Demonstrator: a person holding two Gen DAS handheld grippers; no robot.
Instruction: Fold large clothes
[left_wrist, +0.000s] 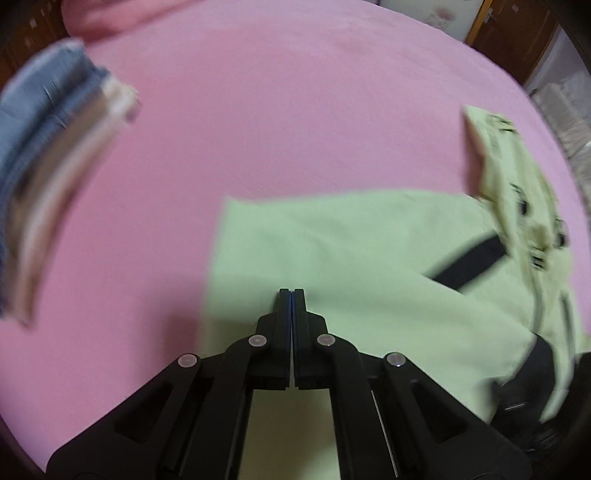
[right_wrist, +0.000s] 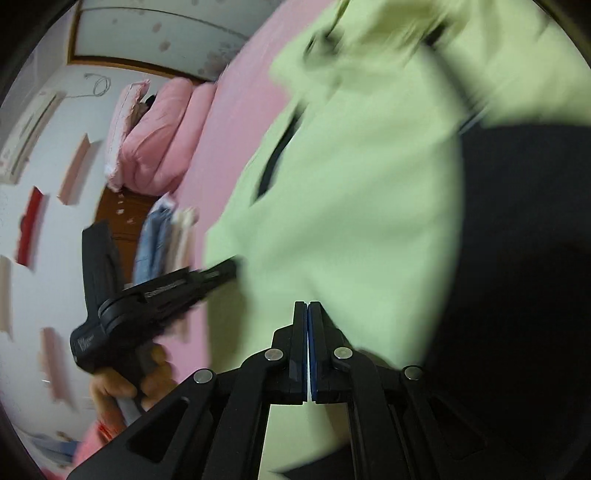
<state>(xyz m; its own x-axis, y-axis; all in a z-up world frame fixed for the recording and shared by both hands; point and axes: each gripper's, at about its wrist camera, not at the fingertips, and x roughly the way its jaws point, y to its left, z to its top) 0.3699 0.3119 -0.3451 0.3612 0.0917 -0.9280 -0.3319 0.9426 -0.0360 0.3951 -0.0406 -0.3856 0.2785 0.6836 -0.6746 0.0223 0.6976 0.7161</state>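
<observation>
1. From the left wrist: the left gripper (left_wrist: 291, 293) points steeply down over the pink bed (left_wrist: 258, 110), its jaws pressed together with nothing visible between them. The tips sit over the near-left part of the pale green garment (left_wrist: 332, 258); whether they touch the cloth I cannot tell. The garment lies spread on the near right part of the bed, a black strip across it and a printed flap turned up toward the right edge. A stack of folded clothes (left_wrist: 55, 147), blue and pale, lies blurred near the bed's left edge.

2. From the right wrist: the right gripper (right_wrist: 307, 304) tilts downward, jaws together, empty as far as I can see, with the green garment (right_wrist: 351, 203) filling the view behind it. At left, a hand (right_wrist: 122, 387) grips the handle of the left gripper (right_wrist: 229, 267), whose tips reach the garment's edge. Pink pillows (right_wrist: 159, 140) sit at the bed's far end.
</observation>
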